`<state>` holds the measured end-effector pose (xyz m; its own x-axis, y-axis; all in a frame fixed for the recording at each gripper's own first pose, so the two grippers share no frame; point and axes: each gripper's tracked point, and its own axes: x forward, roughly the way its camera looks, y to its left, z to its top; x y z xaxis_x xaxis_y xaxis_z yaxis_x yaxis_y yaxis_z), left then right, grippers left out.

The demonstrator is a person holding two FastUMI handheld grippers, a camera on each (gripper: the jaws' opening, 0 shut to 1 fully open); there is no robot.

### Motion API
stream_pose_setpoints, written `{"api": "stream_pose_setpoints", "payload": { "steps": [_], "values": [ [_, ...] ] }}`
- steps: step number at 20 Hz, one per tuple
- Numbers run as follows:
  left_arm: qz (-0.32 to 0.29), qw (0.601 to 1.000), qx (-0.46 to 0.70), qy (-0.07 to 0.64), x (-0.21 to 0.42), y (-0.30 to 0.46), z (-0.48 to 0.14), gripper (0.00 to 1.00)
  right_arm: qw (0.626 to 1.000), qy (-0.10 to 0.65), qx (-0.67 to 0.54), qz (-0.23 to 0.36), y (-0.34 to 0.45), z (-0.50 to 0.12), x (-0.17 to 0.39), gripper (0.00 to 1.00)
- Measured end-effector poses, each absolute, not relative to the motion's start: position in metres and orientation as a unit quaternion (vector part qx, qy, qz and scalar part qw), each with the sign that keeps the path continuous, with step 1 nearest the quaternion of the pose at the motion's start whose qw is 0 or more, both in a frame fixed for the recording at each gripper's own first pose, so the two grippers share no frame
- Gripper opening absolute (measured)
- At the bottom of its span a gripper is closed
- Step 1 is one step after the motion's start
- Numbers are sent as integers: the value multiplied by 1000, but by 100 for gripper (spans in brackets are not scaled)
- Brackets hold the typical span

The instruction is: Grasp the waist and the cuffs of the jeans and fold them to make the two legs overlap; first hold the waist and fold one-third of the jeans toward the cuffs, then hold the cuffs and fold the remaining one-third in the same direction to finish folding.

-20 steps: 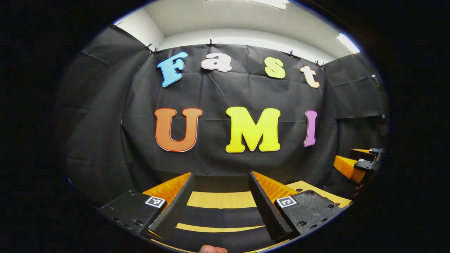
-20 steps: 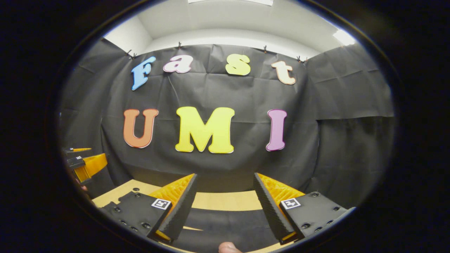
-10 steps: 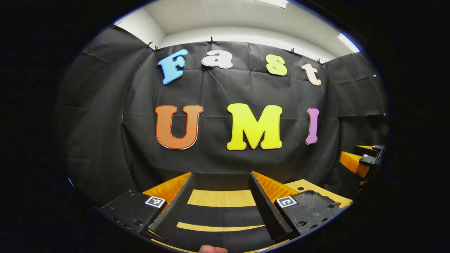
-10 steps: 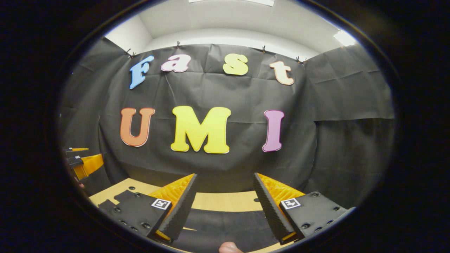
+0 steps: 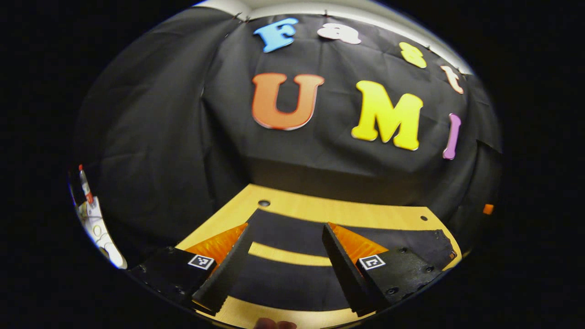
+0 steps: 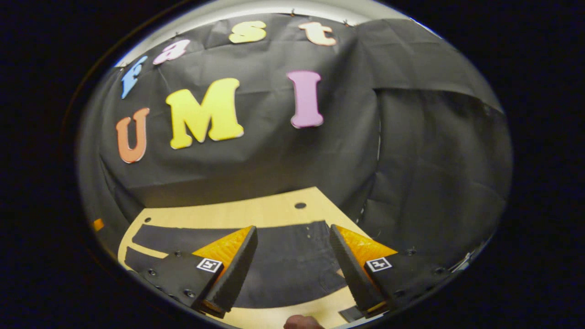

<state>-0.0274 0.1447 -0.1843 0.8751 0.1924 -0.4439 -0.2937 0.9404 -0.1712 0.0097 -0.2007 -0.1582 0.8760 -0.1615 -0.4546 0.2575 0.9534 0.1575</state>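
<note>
Left gripper (image 5: 285, 265): jaws spread wide, holding nothing, ridged wedge-shaped fingers above the cloth.
Right gripper (image 6: 292, 267): likewise spread and empty.
Jeans: dark denim jeans (image 5: 283, 283) lie flat on the pale wooden tabletop (image 5: 320, 210), two legs apart with a wood strip between; stitched waist end (image 6: 297, 265) lies below the right gripper.
Tabletop: smooth, with small round holes.

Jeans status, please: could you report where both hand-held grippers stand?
Left hand-held gripper open over the legs. Right hand-held gripper open over the waist. Dark denim jeans flat on light wooden table, unfolded. Nothing in the way.
</note>
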Motion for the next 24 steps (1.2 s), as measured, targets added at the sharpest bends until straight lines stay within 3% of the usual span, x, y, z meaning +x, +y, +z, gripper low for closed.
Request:
{"api": "stream_pose_setpoints", "payload": {
  "steps": [4,5,6,8,12,14,15,17,19,20,24],
  "values": [
    [202,881,-299,306,-74,173,-256,99,937,290,152,-118,-233,-207,-20,96],
    [220,861,-339,308,-83,182,-268,99,930,306,166,-119,-237,-218,-28,100],
    [236,842,-375,309,-91,189,-279,99,921,321,183,-123,-242,-228,-34,96],
    [256,805,-439,307,-99,199,-296,99,905,342,218,-132,-248,-246,-42,100],
    [283,735,-540,296,-91,204,-324,99,866,387,276,-153,-248,-288,-66,98],
    [281,727,-553,294,-86,208,-332,99,850,398,305,-163,-248,-303,-74,99],
    [280,727,-553,294,-79,210,-334,99,842,401,318,-170,-248,-308,-75,93],
    [272,734,-546,299,-69,211,-333,98,828,403,346,-180,-249,-316,-78,98],
    [266,739,-543,297,-59,213,-333,98,814,400,377,-186,-252,-326,-70,98],
    [265,738,-546,293,-53,214,-332,98,807,397,396,-187,-253,-330,-62,93],
    [271,720,-586,254,-39,221,-333,97,768,397,459,-203,-261,-360,-35,98]
  ]
}}
